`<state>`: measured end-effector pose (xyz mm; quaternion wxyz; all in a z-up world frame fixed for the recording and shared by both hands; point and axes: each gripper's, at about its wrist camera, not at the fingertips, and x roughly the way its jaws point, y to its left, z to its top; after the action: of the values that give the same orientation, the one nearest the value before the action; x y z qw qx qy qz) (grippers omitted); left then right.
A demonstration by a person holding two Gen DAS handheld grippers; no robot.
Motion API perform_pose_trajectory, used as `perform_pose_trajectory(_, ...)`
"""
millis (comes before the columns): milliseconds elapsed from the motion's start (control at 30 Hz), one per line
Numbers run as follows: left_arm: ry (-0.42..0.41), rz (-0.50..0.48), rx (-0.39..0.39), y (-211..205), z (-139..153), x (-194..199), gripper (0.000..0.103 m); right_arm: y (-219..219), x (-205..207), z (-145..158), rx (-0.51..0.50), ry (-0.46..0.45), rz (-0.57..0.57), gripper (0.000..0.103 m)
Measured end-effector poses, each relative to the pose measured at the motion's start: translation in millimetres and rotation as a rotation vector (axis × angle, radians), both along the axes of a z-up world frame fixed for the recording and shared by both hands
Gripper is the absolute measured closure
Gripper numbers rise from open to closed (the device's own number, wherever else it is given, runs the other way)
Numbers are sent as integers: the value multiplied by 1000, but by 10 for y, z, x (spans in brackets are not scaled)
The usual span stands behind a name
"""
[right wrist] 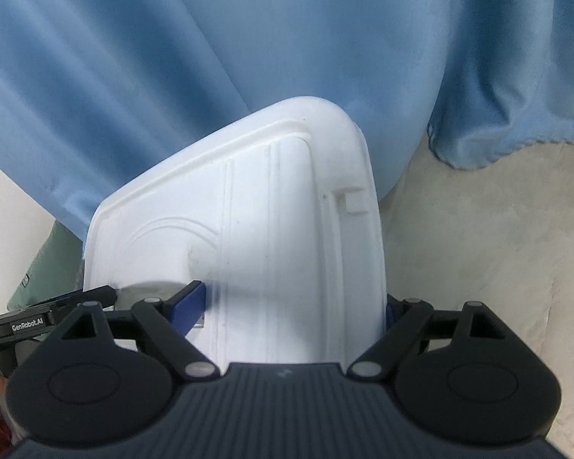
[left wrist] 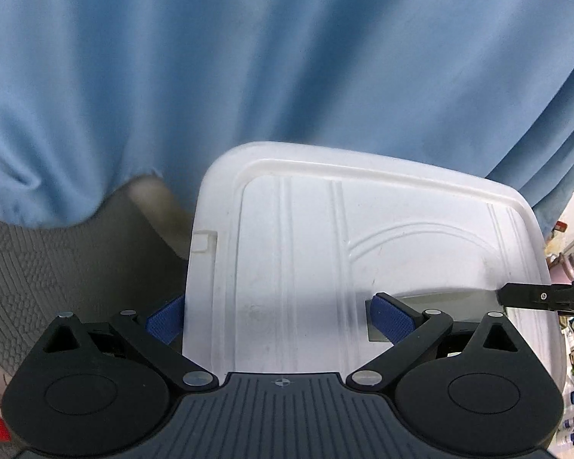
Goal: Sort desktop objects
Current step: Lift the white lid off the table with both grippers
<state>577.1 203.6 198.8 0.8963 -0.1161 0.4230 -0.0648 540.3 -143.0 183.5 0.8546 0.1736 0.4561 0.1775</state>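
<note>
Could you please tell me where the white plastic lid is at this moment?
The white ribbed plastic lid fills the centre of both wrist views, held between the left claw and right claw in front of a blue curtain.

A white lid (left wrist: pixel 356 260) fills the space at 12 o'clock, a blue curtain (left wrist: pixel 248 57) hanging close behind it; bare floor (right wrist: pixel 497 248) lies open at 3 o'clock.
</note>
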Motion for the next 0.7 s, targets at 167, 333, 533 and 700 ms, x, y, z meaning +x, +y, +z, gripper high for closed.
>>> perform_pose_trajectory(167,-21,-19,10,-88,178,-97,2,-100,-145,108,6,-20,-18,16)
perform_pose_trajectory(333,-41,-43,21,-198,370,-237,2,-222,-383,245,15,-39,-41,16)
perform_pose_trajectory(533,-59,-71,26,-303,496,-448,2,-363,-705,342,20,-56,-67,16)
perform_pose_trajectory(700,-75,-79,39,-363,540,-692,2,-442,-978,395,38,-64,-74,16)
